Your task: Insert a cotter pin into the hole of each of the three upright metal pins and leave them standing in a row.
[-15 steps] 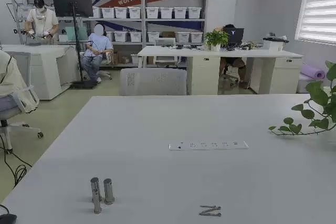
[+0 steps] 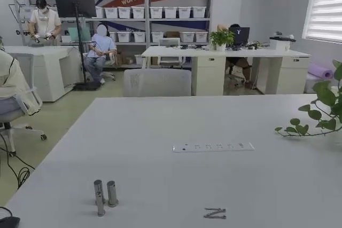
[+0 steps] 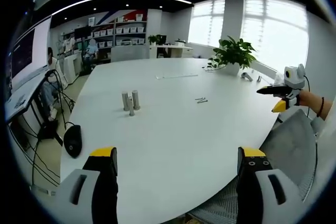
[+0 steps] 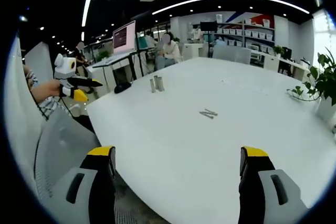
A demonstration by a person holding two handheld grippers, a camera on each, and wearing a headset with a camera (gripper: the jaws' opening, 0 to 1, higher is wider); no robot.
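Opening step: metal pins (image 2: 105, 196) stand lower left, cotter pins (image 2: 214, 213) lie lower centre. The left gripper (image 3: 177, 156) and right gripper (image 4: 176, 153) gape empty; next, probably pinching one cotter pin.

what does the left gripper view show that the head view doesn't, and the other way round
Left gripper view adds the left gripper, jaws open, and the right gripper held in a hand. Head view adds a purple rolled mat near the window. Both show three metal pins standing together, cotter pins lying loose, and the power strip.
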